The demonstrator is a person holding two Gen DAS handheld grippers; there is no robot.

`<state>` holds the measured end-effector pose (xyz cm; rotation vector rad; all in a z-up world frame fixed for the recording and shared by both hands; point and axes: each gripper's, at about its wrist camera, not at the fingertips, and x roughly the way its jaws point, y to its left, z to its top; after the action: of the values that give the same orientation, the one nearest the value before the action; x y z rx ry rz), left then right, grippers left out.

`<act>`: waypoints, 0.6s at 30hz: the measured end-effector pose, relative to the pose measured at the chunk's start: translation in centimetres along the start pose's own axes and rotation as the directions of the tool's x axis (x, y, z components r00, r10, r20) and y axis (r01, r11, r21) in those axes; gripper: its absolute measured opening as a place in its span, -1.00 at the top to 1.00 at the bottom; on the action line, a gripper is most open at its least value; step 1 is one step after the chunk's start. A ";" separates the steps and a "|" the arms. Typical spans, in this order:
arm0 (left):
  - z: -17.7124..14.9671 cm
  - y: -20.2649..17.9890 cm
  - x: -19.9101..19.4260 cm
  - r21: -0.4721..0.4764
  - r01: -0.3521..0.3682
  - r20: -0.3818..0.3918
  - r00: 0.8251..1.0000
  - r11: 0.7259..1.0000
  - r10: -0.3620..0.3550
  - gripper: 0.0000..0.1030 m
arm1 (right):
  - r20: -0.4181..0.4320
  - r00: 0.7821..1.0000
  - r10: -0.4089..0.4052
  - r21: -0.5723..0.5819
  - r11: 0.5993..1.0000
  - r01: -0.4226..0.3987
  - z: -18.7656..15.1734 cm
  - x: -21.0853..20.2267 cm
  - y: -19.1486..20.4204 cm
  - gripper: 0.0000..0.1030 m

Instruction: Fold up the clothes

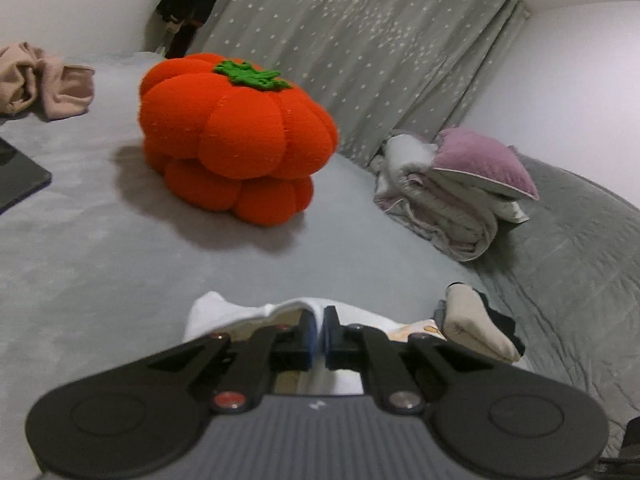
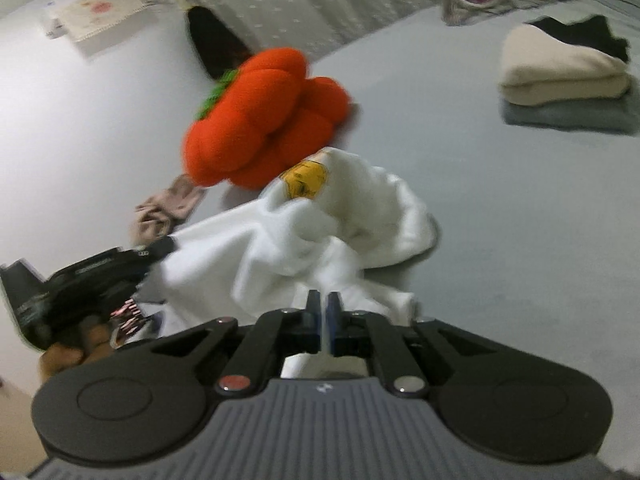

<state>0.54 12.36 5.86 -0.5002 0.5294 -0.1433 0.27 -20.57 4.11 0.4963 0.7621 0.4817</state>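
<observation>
While the white garment (image 2: 304, 240) is hanging bunched between the two tools, its cloth is running from the left gripper (image 1: 319, 334), at the left of the right wrist view, across to the right gripper (image 2: 323, 320) near the bottom middle, and that line is its long axis for now. Both sets of jaws are closing down flat on the fabric: each pair is standing almost pad to pad with white cloth pinched between. A yellow printed patch (image 2: 305, 179) is showing on the far bulge, and the loose far end is sagging down onto the grey bed (image 2: 520, 240).

Neither hand is nearer; each is holding its own edge, so the coming move, as I judge it, is turning on drawing the two grips apart to stretch the cloth before laying it flat.

From the left wrist only a small strip of white is peeking past the jaws, but this view is showing the orange pumpkin cushion (image 1: 236, 136) standing just beyond. Over the right wrist the whole crumple is showing, with the folded pile (image 2: 564, 76) at far right.
</observation>
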 end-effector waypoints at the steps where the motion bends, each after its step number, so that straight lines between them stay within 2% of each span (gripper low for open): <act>1: 0.0 0.2 -0.2 0.005 -0.009 -0.004 1.000 1.000 0.009 0.92 | -0.003 1.000 0.020 -0.010 1.000 -0.020 -0.1 0.0 0.4 0.98; 4: -0.2 0.6 -0.6 0.044 -0.053 -0.015 0.998 0.998 0.053 0.92 | -0.017 0.999 0.039 -0.047 0.998 -0.040 -0.4 0.4 1.3 0.98; 7: -0.3 1.2 -0.7 0.075 -0.093 -0.038 0.995 0.993 0.096 0.92 | -0.026 1.000 0.014 -0.045 0.999 -0.015 -0.5 1.3 0.8 0.96; 9: -0.4 1.8 -0.6 0.083 -0.116 -0.049 0.992 0.990 0.121 0.92 | -0.019 1.000 -0.011 -0.023 1.000 0.010 -0.4 1.8 -0.1 0.72; 12: -0.4 2.7 -0.4 0.087 -0.151 -0.056 0.986 0.985 0.156 0.92 | 0.003 0.998 -0.068 -0.008 0.998 0.068 0.0 2.5 -1.4 0.70; 13: -0.4 3.0 -0.3 0.090 -0.165 -0.056 0.984 0.982 0.170 0.92 | 0.012 0.996 -0.092 -0.002 0.996 0.092 0.1 2.7 -1.8 0.62; 15: -0.4 3.4 0.0 0.108 -0.209 -0.051 0.975 0.972 0.215 0.92 | 0.026 0.992 -0.125 0.015 0.992 0.125 0.1 3.2 -2.7 -0.04; 18: -0.3 4.1 0.8 0.124 -0.284 -0.051 0.955 0.951 0.292 0.92 | 0.025 0.986 -0.166 0.027 0.986 0.165 -0.1 3.8 -3.6 -0.10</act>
<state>1.13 15.64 3.26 -0.3009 0.6524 0.0886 3.44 -21.12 -0.02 0.4573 0.7769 0.3109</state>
